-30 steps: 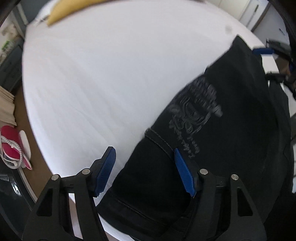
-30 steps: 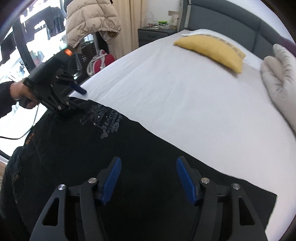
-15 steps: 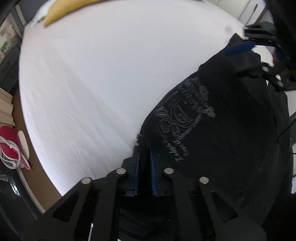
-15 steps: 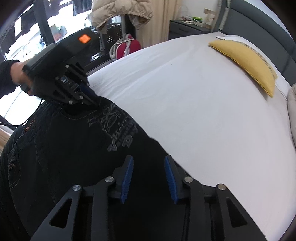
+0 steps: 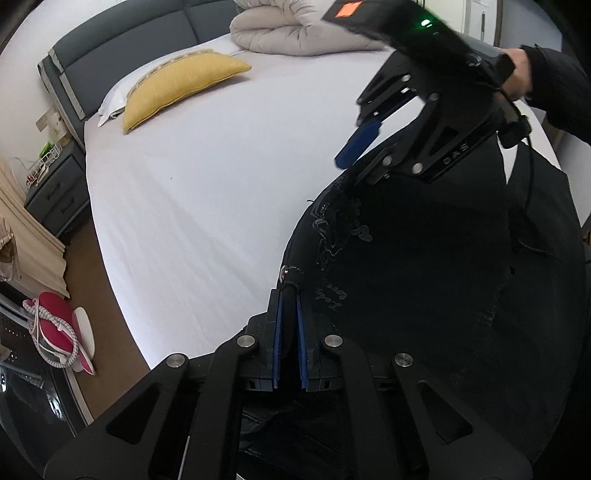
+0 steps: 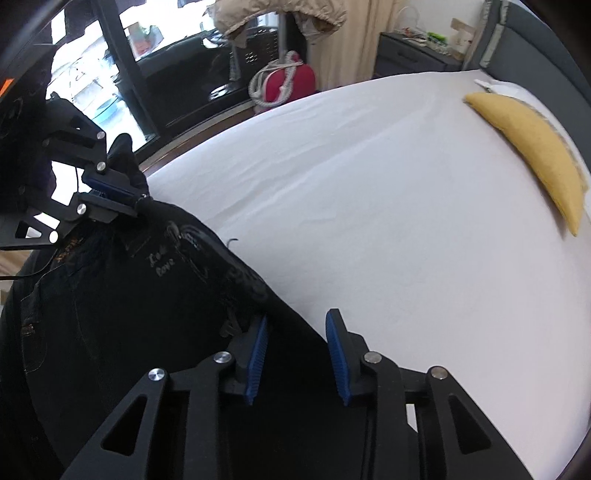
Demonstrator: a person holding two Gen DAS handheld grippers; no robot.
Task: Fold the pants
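Note:
Black pants with a grey embroidered pocket design are lifted off a white bed. My left gripper is shut on the pants' waistband edge near a rivet. It also shows in the right wrist view, pinching the cloth at the upper left. My right gripper has its blue pads a hand's width apart, with the pants' edge lying between them. In the left wrist view the right gripper hangs over the far end of the pants, one blue pad clear of the cloth.
The white bed sheet spreads ahead. A yellow pillow and a rolled grey duvet lie near the headboard. A nightstand, a red bag and wood floor lie to the bed's left.
My left gripper closed on the waistband and lifted it. My right gripper narrowed, then stands wider now, while both raised the pants and the views tilted up toward the headboard.

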